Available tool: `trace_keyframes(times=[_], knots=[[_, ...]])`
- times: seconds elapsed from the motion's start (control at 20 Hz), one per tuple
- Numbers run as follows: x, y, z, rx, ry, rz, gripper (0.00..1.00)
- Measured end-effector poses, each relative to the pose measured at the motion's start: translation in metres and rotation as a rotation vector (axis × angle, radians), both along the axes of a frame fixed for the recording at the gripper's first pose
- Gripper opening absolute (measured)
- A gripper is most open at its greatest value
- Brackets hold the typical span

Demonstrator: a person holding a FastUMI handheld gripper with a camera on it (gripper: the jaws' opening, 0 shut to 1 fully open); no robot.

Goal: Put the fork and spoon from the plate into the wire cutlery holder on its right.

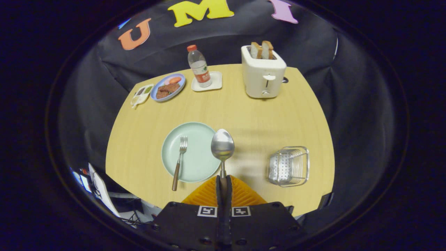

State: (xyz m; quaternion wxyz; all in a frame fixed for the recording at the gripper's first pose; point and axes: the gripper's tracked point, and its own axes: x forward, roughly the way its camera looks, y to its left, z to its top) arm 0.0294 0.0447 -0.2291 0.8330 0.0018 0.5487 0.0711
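My gripper (pixel 223 181) is shut on the handle of a metal spoon (pixel 222 146), whose bowl sticks up ahead of the fingers, lifted over the right rim of the pale green plate (pixel 198 164). A fork (pixel 179 162) with a brown handle lies on the plate's left part, its handle reaching past the near rim. The wire cutlery holder (pixel 288 166) stands on the wooden table to the right of the plate and of my fingers, with nothing visible inside.
Beyond the plate, a white toaster (pixel 263 73) with two bread slices stands at the back right. A water bottle (pixel 199 66) on a white coaster, a blue plate of food (pixel 168 87) and a small sauce dish (pixel 142 94) sit at the back left.
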Motion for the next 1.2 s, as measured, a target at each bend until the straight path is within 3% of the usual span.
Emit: trace_keyframes(times=[0.2, 0.4, 0.7, 1.15, 1.2], knots=[[-0.001, -0.065, 0.017, -0.010, 0.050, -0.096, 0.01], [-0.012, -0.110, 0.003, 0.007, 0.163, -0.180, 0.00], [-0.025, -0.123, -0.024, 0.066, 0.316, -0.226, 0.00], [-0.017, -0.127, -0.063, 0.091, 0.415, -0.300, 0.02], [-0.013, -0.129, -0.063, 0.093, 0.405, -0.316, 0.08]])
